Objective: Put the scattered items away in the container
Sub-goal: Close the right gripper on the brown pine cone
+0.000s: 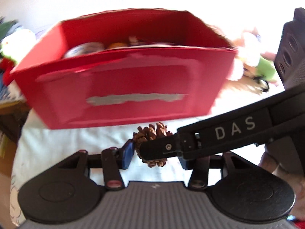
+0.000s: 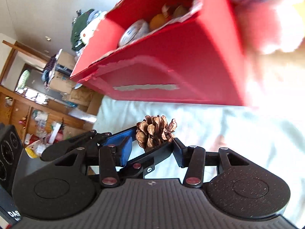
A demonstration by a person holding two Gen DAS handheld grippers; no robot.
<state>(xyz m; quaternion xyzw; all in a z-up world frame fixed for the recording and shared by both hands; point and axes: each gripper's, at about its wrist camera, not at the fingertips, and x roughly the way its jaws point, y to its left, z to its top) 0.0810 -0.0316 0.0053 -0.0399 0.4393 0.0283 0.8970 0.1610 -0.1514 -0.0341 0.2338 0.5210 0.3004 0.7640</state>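
A brown pinecone (image 1: 150,133) hangs just above the white cloth, in front of the red box (image 1: 133,80). My left gripper (image 1: 155,152) is shut on the pinecone, its blue left pad (image 1: 128,153) against the cone's side; the other pad is mostly hidden. A black finger (image 1: 171,147) of my right gripper crosses the cone's near side. In the right wrist view the right gripper (image 2: 152,145) is also shut on the pinecone (image 2: 155,130), crosswise to the left gripper's fingers (image 2: 122,133). The red box (image 2: 171,61) holds a white round item (image 2: 133,32) and an orange one (image 2: 158,22).
Plush toys lie left (image 1: 13,43) and right (image 1: 253,57) of the box on the white cloth (image 1: 57,143). A black case with round holes (image 1: 291,47) stands at the right. Beyond the cloth's edge are cardboard boxes and cluttered wooden furniture (image 2: 38,110).
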